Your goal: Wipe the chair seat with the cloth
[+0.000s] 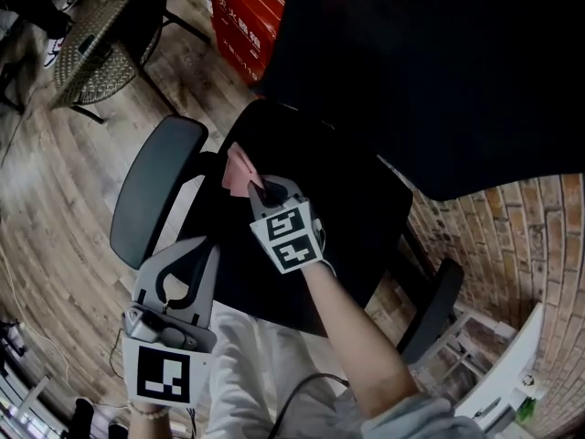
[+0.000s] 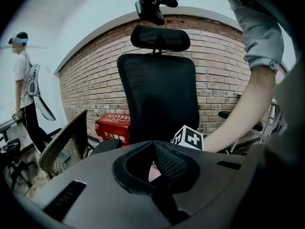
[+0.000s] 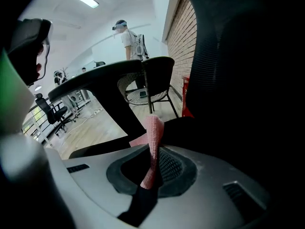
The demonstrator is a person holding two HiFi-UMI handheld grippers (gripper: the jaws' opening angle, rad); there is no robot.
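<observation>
Right gripper point(image 1: 260, 191) is clenched on the pink cloth point(image 1: 239, 172); its own view shows a fold of cloth pinched between the jaws and standing up out of them. The cloth sits over the far part of the black chair seat point(image 1: 361, 213), close to the base of the backrest point(image 2: 157, 94) and toward the armrest point(image 1: 155, 190) at the head view's left. I cannot tell whether the cloth presses flat on the seat. Left gripper point(image 1: 203, 250) is held off the seat's near edge, beside that armrest, with its jaws closed together and nothing between them. Beyond the chair are a red box point(image 1: 242, 16), a wicker chair point(image 1: 91, 35) and a brick wall point(image 2: 95, 75). A person point(image 2: 24, 89) stands in the background at the left gripper view's left.
</observation>
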